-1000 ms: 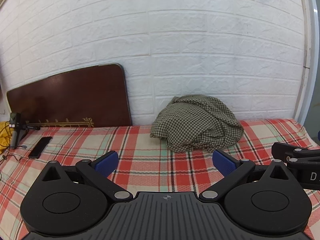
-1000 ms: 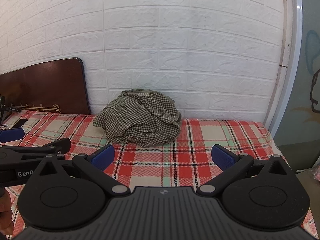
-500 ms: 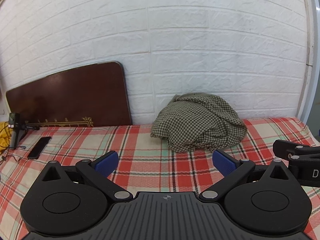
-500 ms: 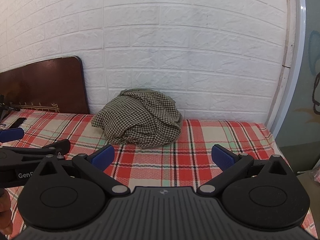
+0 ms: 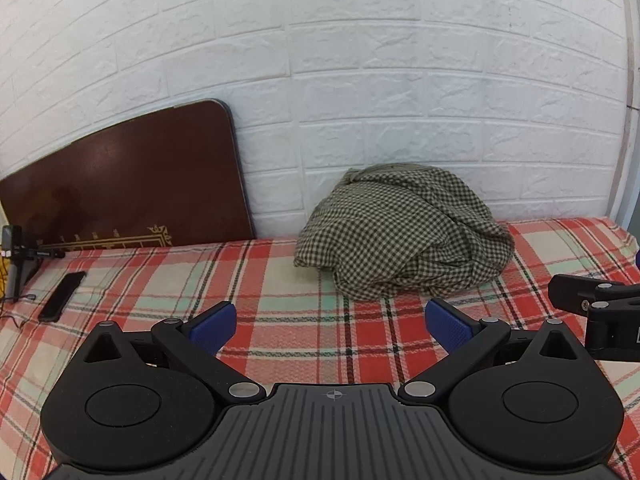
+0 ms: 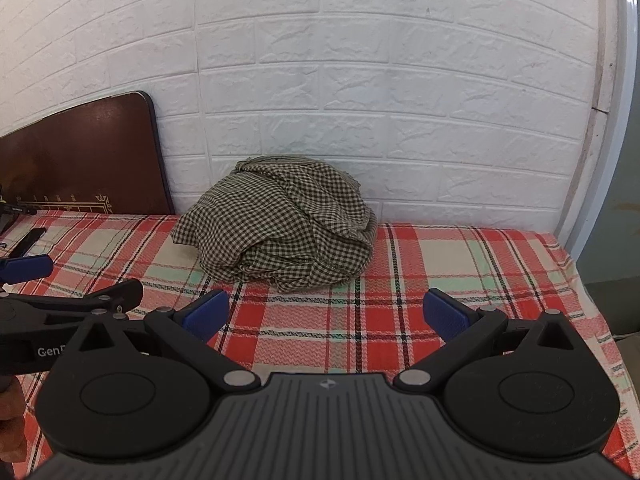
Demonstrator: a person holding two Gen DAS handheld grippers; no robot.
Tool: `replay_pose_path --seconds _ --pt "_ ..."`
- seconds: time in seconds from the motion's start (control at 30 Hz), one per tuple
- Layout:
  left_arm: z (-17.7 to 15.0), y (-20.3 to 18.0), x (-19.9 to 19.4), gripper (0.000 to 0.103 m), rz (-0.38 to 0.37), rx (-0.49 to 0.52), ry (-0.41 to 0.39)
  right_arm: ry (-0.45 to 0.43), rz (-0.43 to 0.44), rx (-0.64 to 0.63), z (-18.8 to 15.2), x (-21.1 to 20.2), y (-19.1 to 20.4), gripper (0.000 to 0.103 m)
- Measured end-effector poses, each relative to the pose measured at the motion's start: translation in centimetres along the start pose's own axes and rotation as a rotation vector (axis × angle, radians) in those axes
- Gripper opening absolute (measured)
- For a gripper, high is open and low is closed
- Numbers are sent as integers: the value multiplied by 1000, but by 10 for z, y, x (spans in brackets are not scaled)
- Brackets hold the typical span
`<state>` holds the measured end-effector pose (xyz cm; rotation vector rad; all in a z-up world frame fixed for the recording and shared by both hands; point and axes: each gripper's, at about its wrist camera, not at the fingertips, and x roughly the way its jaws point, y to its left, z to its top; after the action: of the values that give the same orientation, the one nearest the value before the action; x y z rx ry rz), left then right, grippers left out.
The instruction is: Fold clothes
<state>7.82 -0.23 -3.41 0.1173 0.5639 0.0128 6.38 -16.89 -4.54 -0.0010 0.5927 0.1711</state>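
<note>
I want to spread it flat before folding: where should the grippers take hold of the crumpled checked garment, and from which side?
Probably the loose front hem of the checked garment, approached from the near side. The heap backs against the white brick wall, so only its front and sides are reachable. Both the left gripper and right gripper are open and empty.
</note>
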Motion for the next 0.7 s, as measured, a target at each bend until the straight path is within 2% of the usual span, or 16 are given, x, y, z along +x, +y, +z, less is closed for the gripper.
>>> replay_pose_path --seconds 0.27,0.43,0.53,0.7 --pt "18 4 77 103 -12 -33 57 -41 42 -11 23 65 -14 101" --pt "32 0 127 103 9 -13 72 -10 44 4 33 123 -29 100" --pt "37 -4 150 103 22 -3 65 9 45 14 39 158 -38 95" --pt "38 -6 183 103 -16 -37 98 70 111 96 36 199 -49 85"
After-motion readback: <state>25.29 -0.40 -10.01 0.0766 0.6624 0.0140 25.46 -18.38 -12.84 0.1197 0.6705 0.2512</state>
